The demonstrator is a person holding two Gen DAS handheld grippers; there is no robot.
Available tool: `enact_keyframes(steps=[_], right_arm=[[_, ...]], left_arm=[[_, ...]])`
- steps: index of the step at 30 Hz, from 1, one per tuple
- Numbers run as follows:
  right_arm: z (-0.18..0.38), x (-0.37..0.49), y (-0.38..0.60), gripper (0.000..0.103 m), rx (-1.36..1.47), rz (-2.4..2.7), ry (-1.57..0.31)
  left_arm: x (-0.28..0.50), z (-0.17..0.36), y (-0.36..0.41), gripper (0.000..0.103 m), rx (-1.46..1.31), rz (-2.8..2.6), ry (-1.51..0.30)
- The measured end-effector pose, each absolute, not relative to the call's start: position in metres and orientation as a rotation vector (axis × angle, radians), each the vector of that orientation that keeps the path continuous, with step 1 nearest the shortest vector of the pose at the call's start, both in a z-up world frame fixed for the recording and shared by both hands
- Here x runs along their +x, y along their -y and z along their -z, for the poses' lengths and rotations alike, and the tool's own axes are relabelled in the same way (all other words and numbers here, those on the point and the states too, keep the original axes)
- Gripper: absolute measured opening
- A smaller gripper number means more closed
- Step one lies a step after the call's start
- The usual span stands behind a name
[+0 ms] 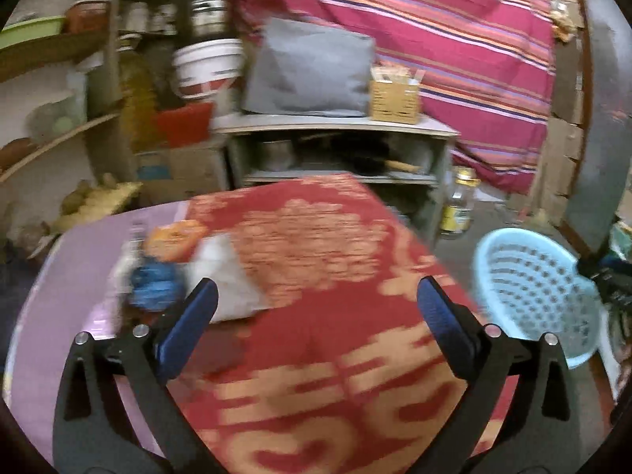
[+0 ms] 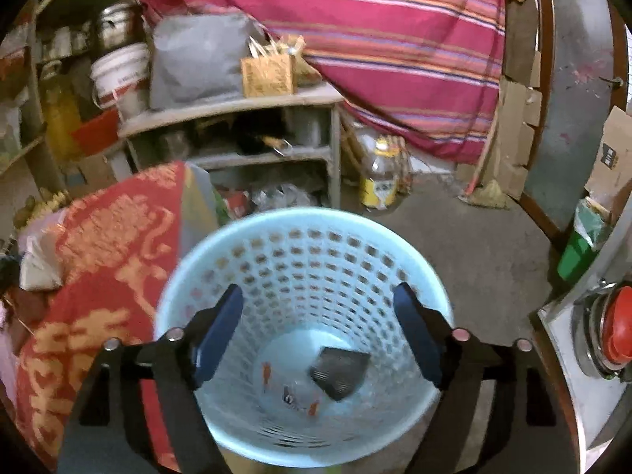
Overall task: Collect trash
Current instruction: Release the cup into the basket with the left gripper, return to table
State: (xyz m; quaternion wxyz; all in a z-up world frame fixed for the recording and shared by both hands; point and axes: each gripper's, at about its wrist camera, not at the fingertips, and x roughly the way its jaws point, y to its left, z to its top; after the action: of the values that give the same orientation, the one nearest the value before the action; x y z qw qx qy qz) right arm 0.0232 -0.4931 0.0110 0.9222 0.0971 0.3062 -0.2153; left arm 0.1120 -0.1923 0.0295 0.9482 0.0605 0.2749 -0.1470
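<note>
A light blue perforated bin [image 2: 300,276] stands on the floor beside the table; it also shows in the left wrist view [image 1: 541,288]. A dark grey wrapper [image 2: 339,371] and small scraps lie at its bottom. My right gripper [image 2: 318,312] is open and empty above the bin's mouth. My left gripper [image 1: 316,308] is open and empty above the red patterned cloth [image 1: 324,276]. On the table's left lie a white wrapper [image 1: 229,276], an orange wrapper [image 1: 173,237] and a blue crumpled piece [image 1: 156,284], just beyond my left fingertip [image 1: 197,312].
A grey shelf unit [image 1: 339,130] holding a grey bag and a tan box stands behind the table. A striped pink curtain [image 1: 454,39] hangs at the back. A yellow-labelled bottle [image 2: 381,181] stands on the floor. A cooker with a red knob [image 2: 616,335] is at right.
</note>
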Motion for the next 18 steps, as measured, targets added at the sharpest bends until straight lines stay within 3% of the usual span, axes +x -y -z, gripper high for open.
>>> enact_keyframes(steps=[10,18], right_arm=[[-0.018,0.062,0.412,0.083,0.132,0.333,-0.586],[-0.008,0.091,0.371,0.083,0.108,0.266,-0.629]], left_arm=[[0.144,-0.005,0.075,0.097,0.084,0.09,-0.617],[0.157,0.038,0.039,0.097,0.22,0.096,-0.72]])
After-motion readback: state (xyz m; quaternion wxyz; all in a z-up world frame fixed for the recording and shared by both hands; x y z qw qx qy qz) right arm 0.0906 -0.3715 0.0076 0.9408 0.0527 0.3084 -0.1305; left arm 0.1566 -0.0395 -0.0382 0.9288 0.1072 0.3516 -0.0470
